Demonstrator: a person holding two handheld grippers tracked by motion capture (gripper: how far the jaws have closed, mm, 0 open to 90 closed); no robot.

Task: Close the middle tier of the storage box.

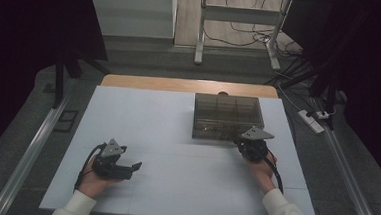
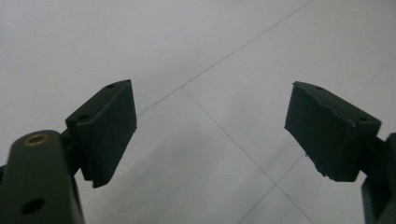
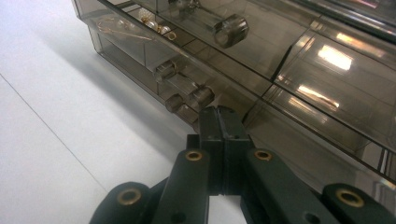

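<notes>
A smoky see-through drawer box (image 1: 227, 108) stands at the back right of the white table (image 1: 166, 136). In the right gripper view the box (image 3: 299, 70) has round clear knobs (image 3: 201, 96) on its drawer fronts and small gold and pearl pieces (image 3: 154, 25) inside. My right gripper (image 3: 223, 113) is shut with nothing between its jaws, its tips right beside a lower knob. From above, that right gripper (image 1: 240, 139) sits at the box's front right corner. My left gripper (image 1: 133, 169) rests low at the front left, open and holding nothing, its pads (image 2: 112, 126) wide apart over bare table.
A strip of wooden tabletop (image 1: 180, 84) shows behind the white surface. Beyond it stand a desk frame (image 1: 201, 33) and loose cables on the floor. A power strip (image 1: 312, 120) lies off the table's right edge, and metal rails (image 1: 36, 143) run along both sides.
</notes>
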